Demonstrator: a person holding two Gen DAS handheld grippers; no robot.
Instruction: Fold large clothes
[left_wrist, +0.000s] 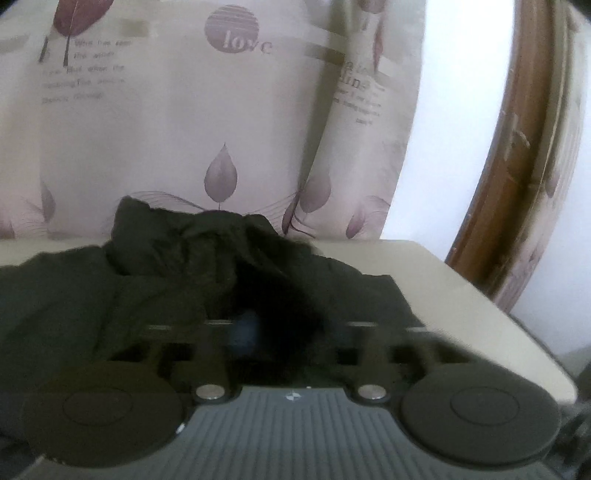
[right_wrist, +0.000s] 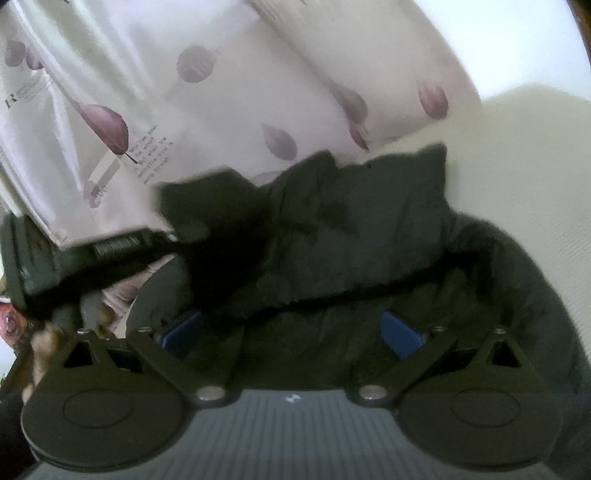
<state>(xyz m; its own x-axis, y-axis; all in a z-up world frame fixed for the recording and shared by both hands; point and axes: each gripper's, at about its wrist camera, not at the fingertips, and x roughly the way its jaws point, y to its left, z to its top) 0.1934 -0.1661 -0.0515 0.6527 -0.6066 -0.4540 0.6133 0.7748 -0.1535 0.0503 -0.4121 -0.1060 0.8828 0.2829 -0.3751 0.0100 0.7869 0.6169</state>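
Note:
A large dark garment lies bunched on a cream table. In the left wrist view my left gripper is shut on a fold of the dark garment, which covers the fingertips. In the right wrist view my right gripper is open, its blue pads wide apart, with the dark garment lying between and over them. The left gripper also shows in the right wrist view at the left, pinching a raised corner of the cloth.
A pale curtain with purple leaf prints hangs right behind the table. A brown wooden frame stands at the right. The cream table surface extends to the right of the garment.

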